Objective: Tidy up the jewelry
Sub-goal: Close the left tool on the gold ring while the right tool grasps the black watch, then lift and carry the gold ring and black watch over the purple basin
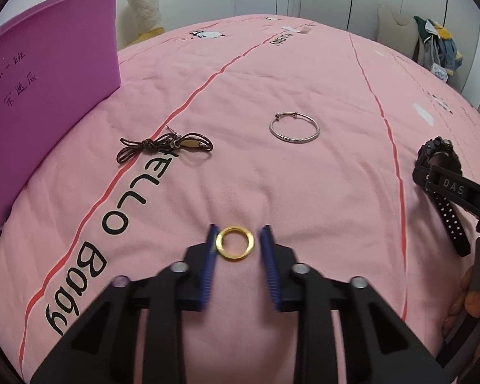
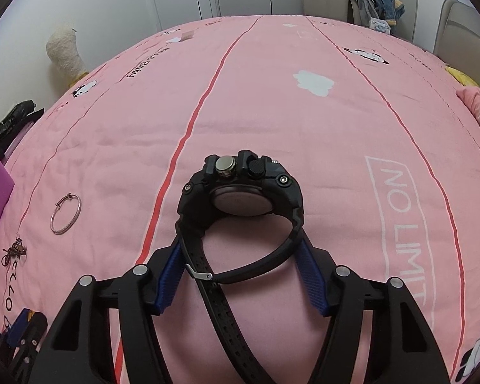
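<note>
Risk first: my left claw [image 1: 235, 235] sits spread w/ the gold ring [image 1: 235, 242] flat on the pink bedspread [image 1: 304, 192] between the pads, left pad touching its rim, right one just off, so closing on soft fabric could tip or squirt the thin ring out, I'd guess. My right claw [image 2: 240, 249] is spread wide around the black watch [image 2: 240, 185] strap loop, pads at the band but whether they truly press it I can't tell; a lopsided squeeze may roll the watch. Purple bin [image 1: 48, 80] is cut off, inside unseen; corded pendant [image 1: 166, 144] detail unclear, silver bangle [image 1: 294, 128] lies apart.
</note>
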Action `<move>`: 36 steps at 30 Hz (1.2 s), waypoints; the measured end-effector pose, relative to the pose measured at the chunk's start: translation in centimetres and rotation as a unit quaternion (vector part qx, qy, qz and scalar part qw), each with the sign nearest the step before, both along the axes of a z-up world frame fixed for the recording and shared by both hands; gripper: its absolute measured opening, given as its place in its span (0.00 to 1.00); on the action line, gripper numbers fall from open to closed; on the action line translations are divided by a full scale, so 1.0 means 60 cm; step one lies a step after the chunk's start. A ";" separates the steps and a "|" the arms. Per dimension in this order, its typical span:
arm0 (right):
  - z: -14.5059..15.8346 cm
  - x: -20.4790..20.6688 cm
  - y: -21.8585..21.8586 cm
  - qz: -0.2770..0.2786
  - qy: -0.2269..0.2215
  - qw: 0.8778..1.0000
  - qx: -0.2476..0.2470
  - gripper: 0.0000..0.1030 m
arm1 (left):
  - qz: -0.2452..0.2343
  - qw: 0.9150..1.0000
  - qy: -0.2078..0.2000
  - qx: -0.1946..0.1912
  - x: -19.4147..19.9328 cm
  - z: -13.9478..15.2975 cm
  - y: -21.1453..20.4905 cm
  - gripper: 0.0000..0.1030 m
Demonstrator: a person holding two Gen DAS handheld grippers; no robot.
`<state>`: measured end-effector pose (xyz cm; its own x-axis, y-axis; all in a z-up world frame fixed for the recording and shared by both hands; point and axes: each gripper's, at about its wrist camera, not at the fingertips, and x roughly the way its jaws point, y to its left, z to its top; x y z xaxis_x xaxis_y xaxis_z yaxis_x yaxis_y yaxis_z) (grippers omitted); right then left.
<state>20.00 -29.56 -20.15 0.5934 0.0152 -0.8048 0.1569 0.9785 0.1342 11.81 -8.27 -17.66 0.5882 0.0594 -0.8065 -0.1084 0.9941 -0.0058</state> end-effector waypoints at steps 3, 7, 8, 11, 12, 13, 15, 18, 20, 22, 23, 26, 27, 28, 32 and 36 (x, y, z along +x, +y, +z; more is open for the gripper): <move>0.001 -0.003 -0.003 -0.002 -0.001 1.000 0.006 0.60 | -0.008 1.000 0.001 0.001 -0.005 0.001 -0.001 0.20; 0.004 -0.010 -0.008 -0.002 -0.004 1.000 0.013 0.60 | -0.016 1.000 0.001 0.000 -0.010 0.006 0.001 0.20; 0.005 -0.013 -0.008 -0.002 -0.004 1.000 0.014 0.60 | -0.018 1.000 0.001 0.000 -0.012 0.008 0.001 0.20; 0.010 -0.028 -0.011 -0.006 -0.007 1.000 0.024 0.60 | -0.024 1.000 0.003 -0.002 -0.016 0.012 0.004 0.20; 0.012 -0.036 -0.013 -0.007 -0.009 0.999 0.030 0.60 | -0.027 1.000 0.004 -0.001 -0.018 0.014 0.005 0.20; 0.013 -0.042 -0.014 -0.008 -0.011 0.999 0.034 0.60 | -0.029 1.000 0.004 0.000 -0.019 0.016 0.007 0.20; 0.015 -0.061 -0.019 -0.013 -0.012 0.999 0.043 0.60 | -0.033 0.999 0.004 0.002 -0.023 0.020 0.009 0.20; 0.020 -0.090 -0.023 -0.016 -0.017 0.999 0.047 0.60 | -0.041 0.999 0.003 0.009 -0.030 0.027 0.015 0.20; 0.024 -0.107 -0.025 -0.020 -0.019 0.999 0.047 0.60 | -0.046 0.999 0.002 0.009 -0.037 0.033 0.021 0.20; 0.033 -0.128 -0.028 -0.028 -0.020 0.998 0.053 0.60 | -0.051 0.999 0.001 0.012 -0.045 0.040 0.027 0.20; 0.037 -0.135 -0.028 -0.030 -0.021 0.998 0.053 0.60 | -0.055 0.998 0.001 0.012 -0.049 0.043 0.030 0.20; 0.058 -0.161 -0.021 -0.031 -0.024 0.998 0.044 0.60 | -0.067 0.998 -0.001 0.009 -0.062 0.057 0.039 0.20; 0.067 -0.171 -0.016 -0.029 -0.026 0.998 0.040 0.60 | -0.070 0.997 -0.003 0.008 -0.068 0.063 0.042 0.20; 0.076 -0.181 -0.011 -0.027 -0.027 0.999 0.038 0.60 | -0.073 0.997 -0.004 0.007 -0.072 0.069 0.045 0.20; 0.114 -0.220 0.013 -0.019 -0.033 0.999 0.038 0.60 | -0.088 0.996 -0.016 0.004 -0.095 0.103 0.058 0.20; 0.157 -0.259 0.045 -0.003 -0.041 0.999 0.034 0.60 | -0.097 0.995 -0.030 0.002 -0.118 0.145 0.078 0.20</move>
